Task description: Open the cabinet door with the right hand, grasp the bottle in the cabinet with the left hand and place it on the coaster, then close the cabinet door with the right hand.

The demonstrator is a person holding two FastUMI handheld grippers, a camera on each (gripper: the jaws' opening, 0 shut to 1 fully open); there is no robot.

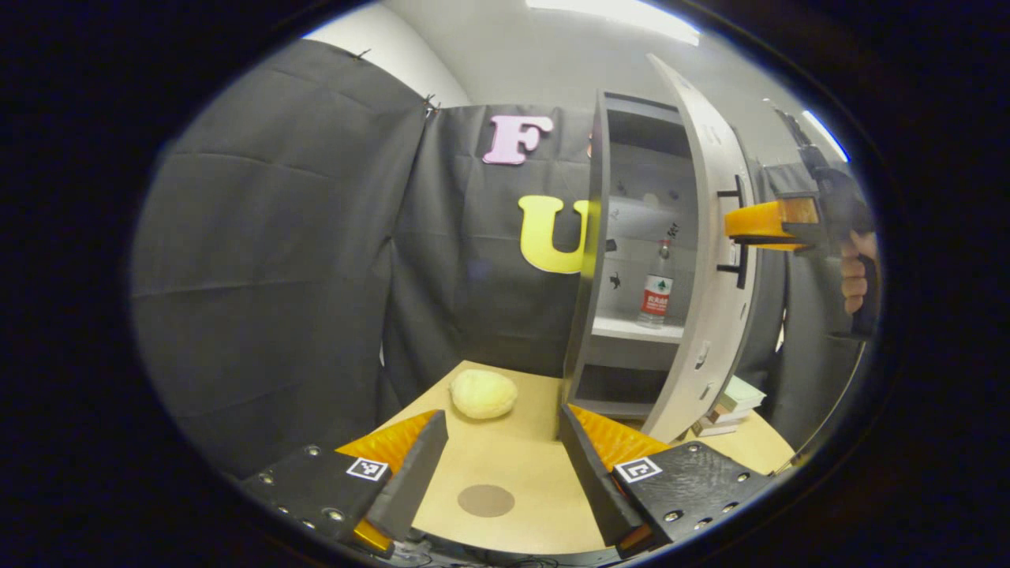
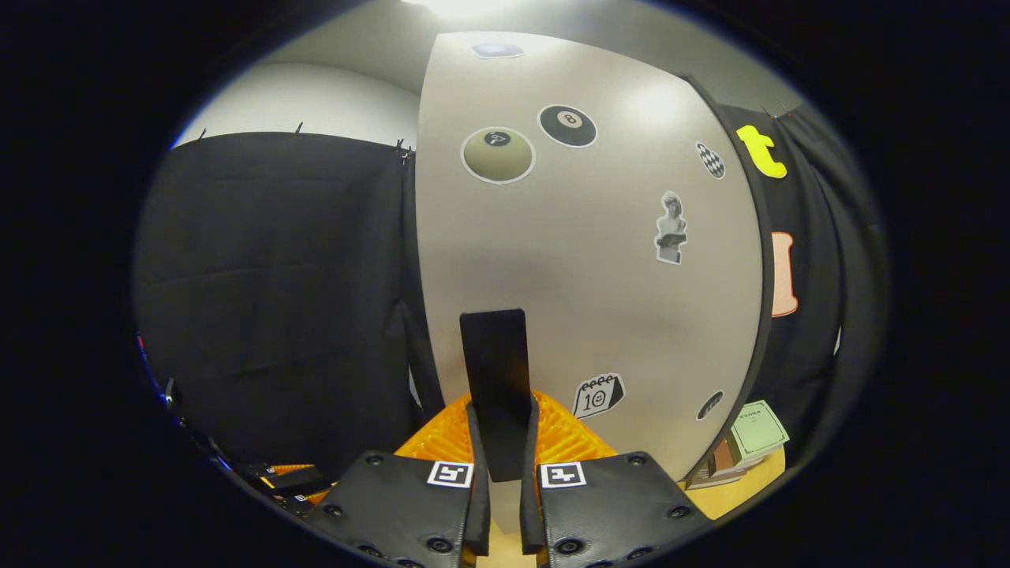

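Note:
The grey cabinet [image 1: 600, 237] stands on the table with its door [image 1: 706, 315] swung partly open. A clear bottle [image 1: 655, 293] with a red label stands upright on the middle shelf. My left gripper [image 1: 501, 465] hovers open over the table, nothing between its fingers, and the round brown coaster [image 1: 486, 500] lies just below it. In the right gripper view my right gripper [image 2: 501, 481] is shut on the door's black handle [image 2: 493, 355], with the stickered door [image 2: 600, 300] close ahead. The left gripper view shows that right gripper [image 1: 769, 225] at the handle [image 1: 739, 229], held by a hand [image 1: 856, 272].
A pale yellow rounded lump [image 1: 483, 394] lies on the wooden table [image 1: 521, 457] left of the cabinet. A small stack of books [image 1: 730, 406] sits behind the open door, at the table's right edge [image 2: 750, 442]. Black cloth walls close in the booth.

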